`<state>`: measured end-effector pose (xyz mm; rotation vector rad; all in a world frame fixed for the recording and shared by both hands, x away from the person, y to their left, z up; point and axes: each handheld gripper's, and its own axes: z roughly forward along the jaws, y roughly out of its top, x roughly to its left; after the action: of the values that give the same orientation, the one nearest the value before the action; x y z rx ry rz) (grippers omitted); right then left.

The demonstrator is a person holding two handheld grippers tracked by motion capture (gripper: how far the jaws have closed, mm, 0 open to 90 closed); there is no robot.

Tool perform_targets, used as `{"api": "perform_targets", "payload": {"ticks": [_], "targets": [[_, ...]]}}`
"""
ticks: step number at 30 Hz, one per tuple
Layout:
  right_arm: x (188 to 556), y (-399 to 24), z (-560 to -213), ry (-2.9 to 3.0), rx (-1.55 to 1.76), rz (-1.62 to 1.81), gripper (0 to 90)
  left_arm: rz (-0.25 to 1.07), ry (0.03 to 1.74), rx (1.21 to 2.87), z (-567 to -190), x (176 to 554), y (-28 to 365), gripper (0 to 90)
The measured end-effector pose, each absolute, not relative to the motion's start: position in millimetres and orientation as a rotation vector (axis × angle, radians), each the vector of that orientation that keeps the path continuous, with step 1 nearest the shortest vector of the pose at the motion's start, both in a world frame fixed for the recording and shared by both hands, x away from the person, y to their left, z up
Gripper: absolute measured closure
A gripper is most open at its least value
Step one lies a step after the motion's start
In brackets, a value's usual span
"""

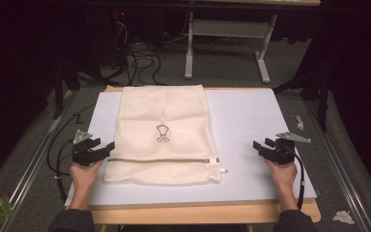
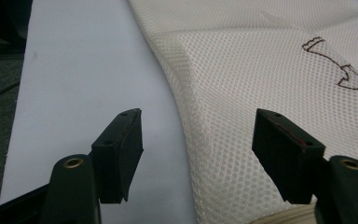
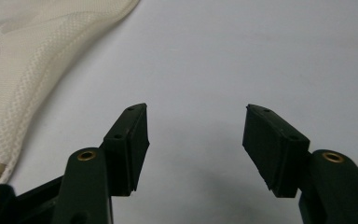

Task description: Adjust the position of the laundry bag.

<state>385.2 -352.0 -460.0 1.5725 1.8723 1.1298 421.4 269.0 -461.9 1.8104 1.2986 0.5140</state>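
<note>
Cream honeycomb-mesh bag [image 1: 162, 133] with a dark outline emblem [image 1: 162, 133]; white counter [image 1: 251, 125], tan wooden near edge; black grippers.

Cloth, matt board, dull black jaws.
The mesh bag [image 1: 162, 133] was cream woven cloth with a fine honeycomb weave, rough and matt; its zipper [image 1: 164, 160] ran as a ribbed tape. The white board [image 1: 251, 121] looked smooth and matt, over a pale wood table edge [image 1: 203, 212]. The left gripper [image 2: 198, 140] and right gripper [image 3: 196, 135] had matt black plastic jaws with ribbed pads and brass-coloured metal bushings.
</note>
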Motion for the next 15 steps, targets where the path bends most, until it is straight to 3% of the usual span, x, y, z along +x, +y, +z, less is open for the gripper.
{"api": "perform_targets", "payload": {"ticks": [15], "targets": [[397.8, -318.1, -457.2, 2.018, 1.536, 1.192, 53.1, 0.456, 1.306, 1.881, -458.6, 428.2, 256.8, 33.3]]}}
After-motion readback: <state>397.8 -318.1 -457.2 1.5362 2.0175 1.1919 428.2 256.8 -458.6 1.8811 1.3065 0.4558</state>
